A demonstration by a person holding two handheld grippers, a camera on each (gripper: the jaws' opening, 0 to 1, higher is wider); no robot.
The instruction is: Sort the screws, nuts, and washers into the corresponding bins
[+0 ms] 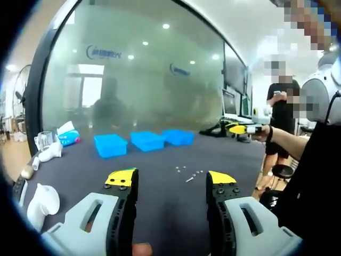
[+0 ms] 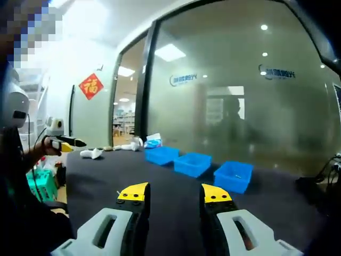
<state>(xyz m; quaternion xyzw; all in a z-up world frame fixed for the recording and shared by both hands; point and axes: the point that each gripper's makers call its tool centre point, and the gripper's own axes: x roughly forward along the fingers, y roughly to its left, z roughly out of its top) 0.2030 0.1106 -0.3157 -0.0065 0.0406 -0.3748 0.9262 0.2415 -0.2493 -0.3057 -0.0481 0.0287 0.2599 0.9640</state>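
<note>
On the dark grey bench (image 1: 160, 186), a small scatter of loose metal screws, nuts and washers (image 1: 187, 172) is seen lying in the open, well short of a row of three shallow blue plastic bins (image 1: 145, 141) set along the far edge before a frosted glass wall (image 1: 138, 74). Nothing is held: the left hand-held gripper (image 1: 170, 180) is raised above the bench with its yellow-tipped jaws parted and empty, and the right hand-held gripper (image 2: 174, 193) is likewise spread apart with nothing between its jaws. The task is judged to be at its opening, with no piece yet picked. A descent toward the scatter is called for next, with the jaws narrowed over a single small part; a fine, flat pinch will be needed, since the pieces are tiny and lie close together. At the bench's left end, white bottles and a clear cup (image 1: 45, 141) are grouped, well apart from the hardware. The path between scatter and bins is unobstructed. A person in black (image 1: 282, 106) stands beyond the bench's right end, clear of the work.
</note>
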